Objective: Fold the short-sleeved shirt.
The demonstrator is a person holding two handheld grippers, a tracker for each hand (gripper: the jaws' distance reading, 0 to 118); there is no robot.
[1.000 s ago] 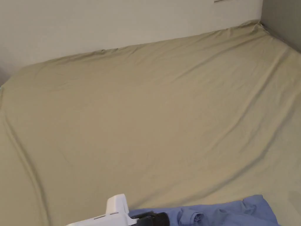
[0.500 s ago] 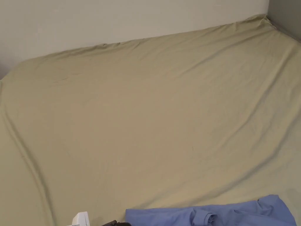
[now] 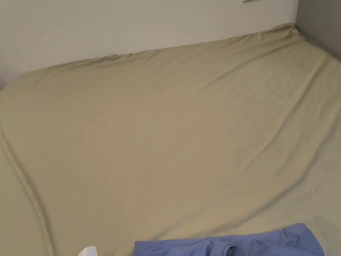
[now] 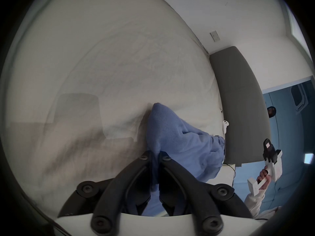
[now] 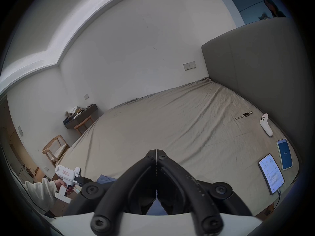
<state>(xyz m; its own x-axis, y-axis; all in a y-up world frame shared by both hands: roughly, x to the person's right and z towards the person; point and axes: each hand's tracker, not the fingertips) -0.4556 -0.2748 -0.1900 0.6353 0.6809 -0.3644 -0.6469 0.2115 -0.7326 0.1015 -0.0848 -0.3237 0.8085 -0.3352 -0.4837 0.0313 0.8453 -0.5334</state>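
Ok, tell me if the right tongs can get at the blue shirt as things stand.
Probably yes. The right tongs are shut with nothing between them, held off the bed's near edge, and the blue shirt lies bunched there with its right end free; the left tongs only pinch its other end.

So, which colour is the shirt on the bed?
The shirt is plain light blue, with no pattern visible; the left gripper view shows it best.
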